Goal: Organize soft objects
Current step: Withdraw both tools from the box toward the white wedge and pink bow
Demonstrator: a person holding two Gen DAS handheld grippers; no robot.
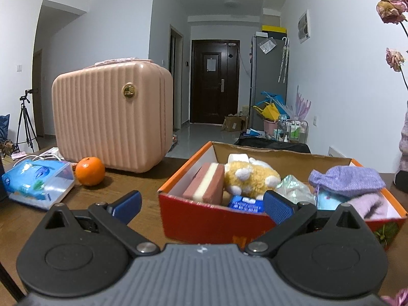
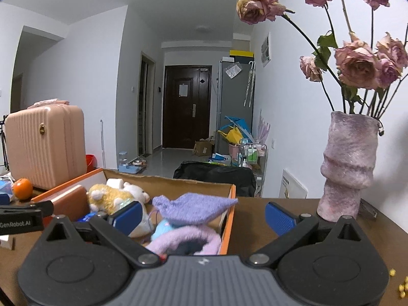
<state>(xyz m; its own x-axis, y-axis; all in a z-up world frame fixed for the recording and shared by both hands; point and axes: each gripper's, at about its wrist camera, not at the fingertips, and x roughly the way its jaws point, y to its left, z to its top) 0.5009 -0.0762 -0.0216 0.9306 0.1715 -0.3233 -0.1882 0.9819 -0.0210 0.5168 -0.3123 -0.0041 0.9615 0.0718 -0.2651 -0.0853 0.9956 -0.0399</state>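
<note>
An orange cardboard box (image 1: 211, 219) (image 2: 228, 229) sits on the brown table and holds soft things: a pink-and-white sponge block (image 1: 205, 185), a yellow plush toy (image 1: 248, 178) (image 2: 109, 196), a purple knit pouch (image 1: 346, 181) (image 2: 193, 209), a lilac fuzzy item (image 1: 367, 204) (image 2: 186, 239), a blue packet (image 1: 246, 204) and a crinkly bag (image 1: 293, 186). My left gripper (image 1: 202, 204) is open in front of the box's near wall, holding nothing. My right gripper (image 2: 202, 215) is open, straddling the box's right wall, empty.
A pink ribbed case (image 1: 112, 117) (image 2: 46, 148) stands at the back left, with an orange (image 1: 89, 170) (image 2: 23, 188) and a blue tissue pack (image 1: 38, 181) before it. A vase of dried roses (image 2: 348, 165) stands at right. Yellow crumbs (image 2: 401, 288) lie on the table.
</note>
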